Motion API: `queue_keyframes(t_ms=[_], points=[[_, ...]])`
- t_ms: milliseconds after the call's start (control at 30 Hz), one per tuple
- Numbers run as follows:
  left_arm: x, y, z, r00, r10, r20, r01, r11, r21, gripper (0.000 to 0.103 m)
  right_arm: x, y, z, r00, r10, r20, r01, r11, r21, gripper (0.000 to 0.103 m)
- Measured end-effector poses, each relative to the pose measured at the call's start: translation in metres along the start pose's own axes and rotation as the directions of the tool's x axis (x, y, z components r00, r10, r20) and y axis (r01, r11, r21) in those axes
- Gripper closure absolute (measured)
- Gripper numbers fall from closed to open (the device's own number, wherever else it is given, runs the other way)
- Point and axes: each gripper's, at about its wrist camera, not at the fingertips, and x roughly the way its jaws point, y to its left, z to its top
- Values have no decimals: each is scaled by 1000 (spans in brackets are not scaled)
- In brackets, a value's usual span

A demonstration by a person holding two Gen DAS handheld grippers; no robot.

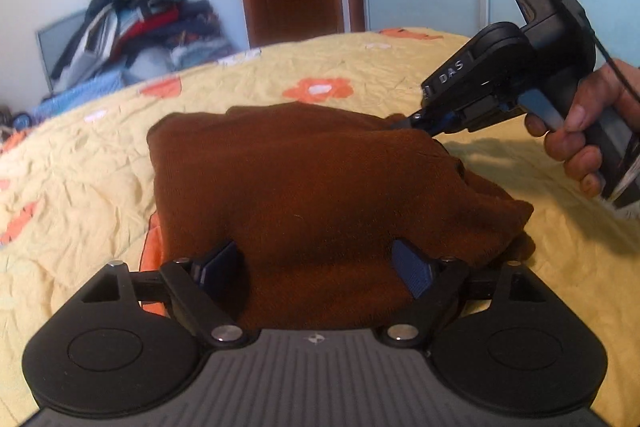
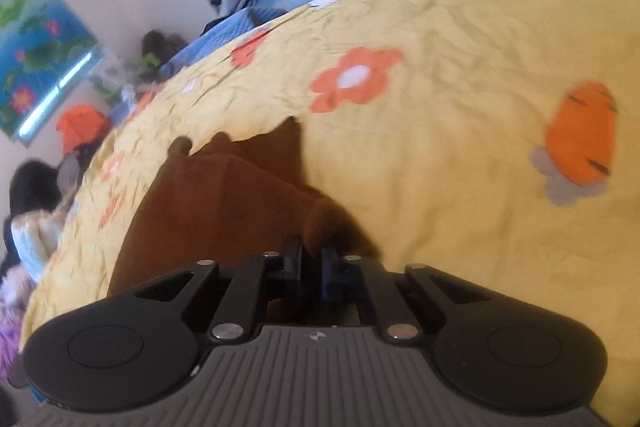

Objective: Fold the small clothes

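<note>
**Brown garment partly folded, right edge pinched, fold not finished**

Progress: the brown garment (image 1: 304, 187) is seen already doubled into a rough rectangular bundle, so at least one fold is judged done. It is not yet neat: the end nearest the right gripper (image 1: 404, 123) is bunched and lumpy, and a loose flap sticks out at the near right corner. A final fold or a squaring-up is judged to be left. No stack of finished pieces is seen beside the garment.

Grippers: the right gripper is clamped on the garment's far right edge, jaws together with brown cloth caught between the pads; this is confirmed in the right wrist view (image 2: 310, 263). The holding hand (image 1: 580, 143) is seen on the handle. The left gripper (image 1: 320, 267) is spread wide at the garment's near edge, blue pads (image 1: 412, 267) apart, cloth lying between them but not pressed.

Garment: thick, soft, knit-like, uniform rust brown, no print visible. A strip of orange fabric (image 1: 154, 247) shows under its near left edge; whether lining or a separate piece cannot be told.

Place: the garment lies on the yellow flowered bedspread (image 1: 100, 167). A heap of unsorted clothes (image 1: 132, 23) is seen well beyond the garment, off the bed, by the wall.
</note>
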Motion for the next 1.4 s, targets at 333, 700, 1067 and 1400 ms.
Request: queue_keyframes(t_ms=[333, 700, 1067, 1400], points=[[2, -3, -2, 1000, -8, 14, 9, 1000, -11, 13, -30, 87, 44, 984, 68, 167, -37, 982, -183, 35], [-3, -3, -5, 1000, -19, 19, 20, 1000, -17, 12, 79, 105, 14, 1000, 3, -6, -5, 934, -357, 59], [-50, 33, -8, 995, -48, 86, 63, 983, -175, 9, 18, 89, 13, 996, 16, 90, 3, 978, -208, 15], [-12, 120, -31, 947, -322, -6, 225, 675, -702, 13, -48, 5, -36, 993, 96, -68, -90, 992, 93, 26]])
